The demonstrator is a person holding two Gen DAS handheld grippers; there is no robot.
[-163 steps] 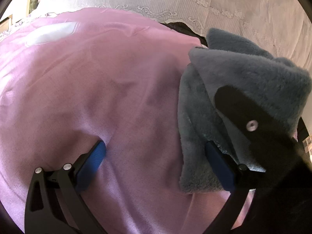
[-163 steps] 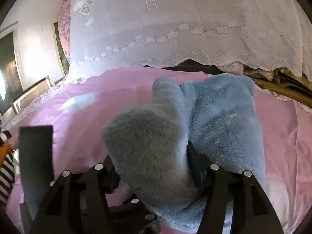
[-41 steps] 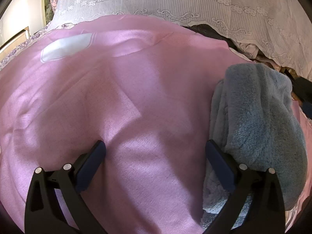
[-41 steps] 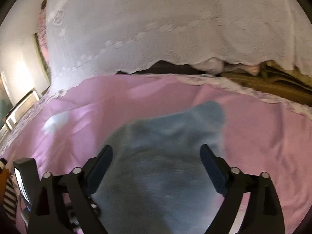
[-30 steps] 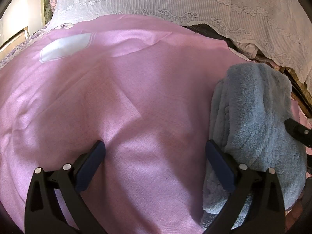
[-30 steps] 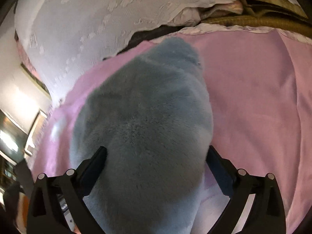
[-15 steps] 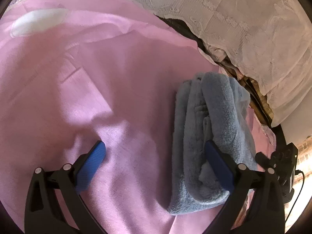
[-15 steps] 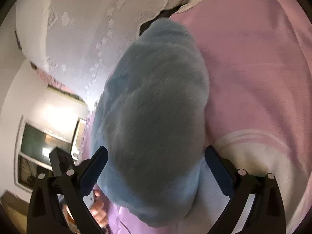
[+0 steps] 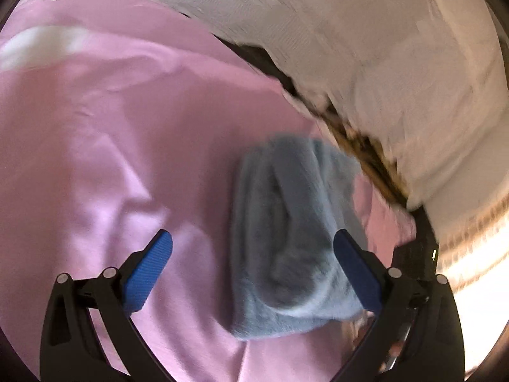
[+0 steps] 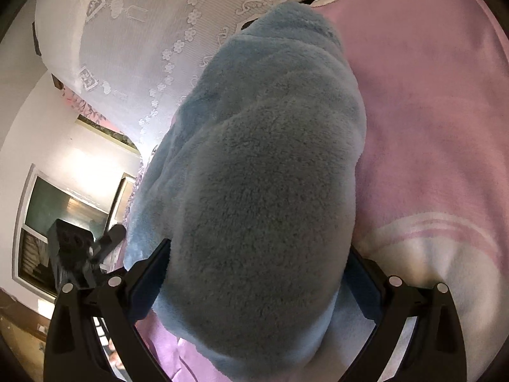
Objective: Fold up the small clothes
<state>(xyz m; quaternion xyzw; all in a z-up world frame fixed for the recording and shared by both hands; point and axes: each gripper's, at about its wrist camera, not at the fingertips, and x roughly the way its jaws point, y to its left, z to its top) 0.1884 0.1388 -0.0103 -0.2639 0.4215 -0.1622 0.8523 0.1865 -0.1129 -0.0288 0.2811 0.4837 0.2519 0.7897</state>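
A folded blue-grey fleece garment (image 9: 292,232) lies on the pink bedsheet (image 9: 111,146), near its right edge. My left gripper (image 9: 251,270) is open and empty, held above the sheet, its right finger over the garment's right side. In the right wrist view the same garment (image 10: 270,175) fills the middle, bulging between the fingers. My right gripper (image 10: 257,283) is open, its jaws wide on either side of the garment's near end, pads partly hidden by the fleece.
A white lace curtain (image 9: 366,31) hangs along the far side of the bed, also in the right wrist view (image 10: 143,31). The left gripper's body (image 10: 76,248) shows at the left, before a window (image 10: 51,222). A white pattern (image 10: 445,254) marks the sheet.
The right gripper let go of the garment, which now lies folded on the sheet, and it stays open around the near end. The left gripper lifted and swung right; its view is blurred.
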